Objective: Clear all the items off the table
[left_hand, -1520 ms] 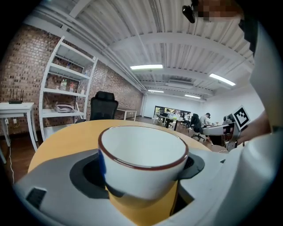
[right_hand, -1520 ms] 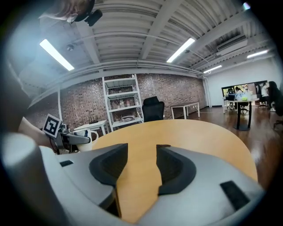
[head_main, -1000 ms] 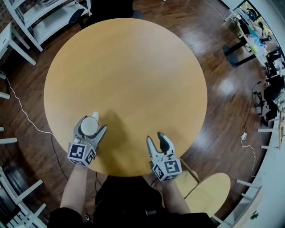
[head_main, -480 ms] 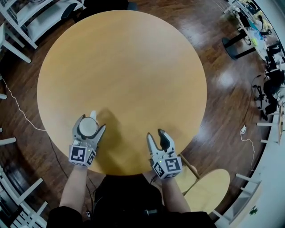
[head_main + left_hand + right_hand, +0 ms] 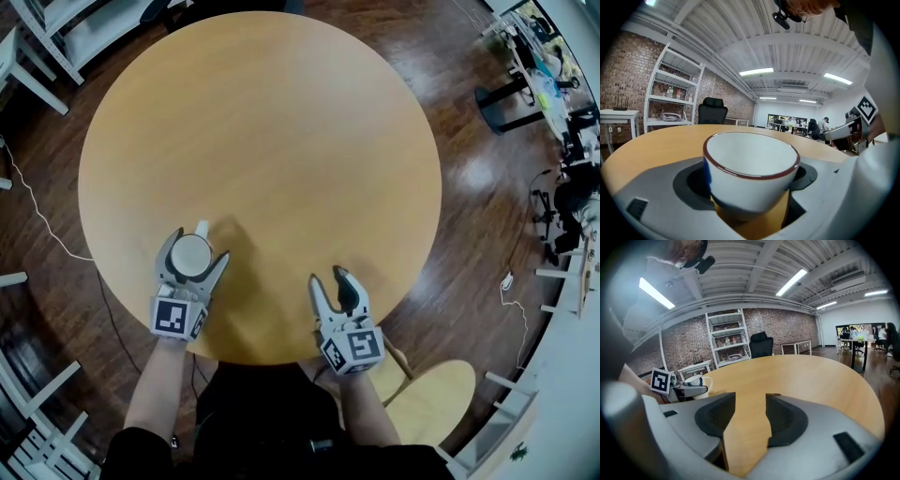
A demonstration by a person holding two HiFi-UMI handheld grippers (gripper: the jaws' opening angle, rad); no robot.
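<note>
A white cup point(image 5: 192, 255) with a dark red rim sits between the jaws of my left gripper point(image 5: 197, 246), near the round wooden table's point(image 5: 262, 122) front left edge. Its handle points away from me. In the left gripper view the cup point(image 5: 750, 168) fills the gap and both dark pads point(image 5: 693, 183) lie against its sides. My right gripper point(image 5: 328, 278) hovers at the front right edge, with its jaws partly apart and only tabletop between them point(image 5: 750, 413). From the right gripper view the cup point(image 5: 696, 380) shows far left, in the left gripper.
A wooden chair seat point(image 5: 436, 403) stands at the lower right beside the table. White shelving point(image 5: 56, 28) is at the top left, and a thin cable point(image 5: 47, 234) runs over the dark wood floor. Desks and gear line the right wall.
The head view has shifted slightly. Both grippers keep their places at the table's near edge, and the cup stays between the left jaws.
</note>
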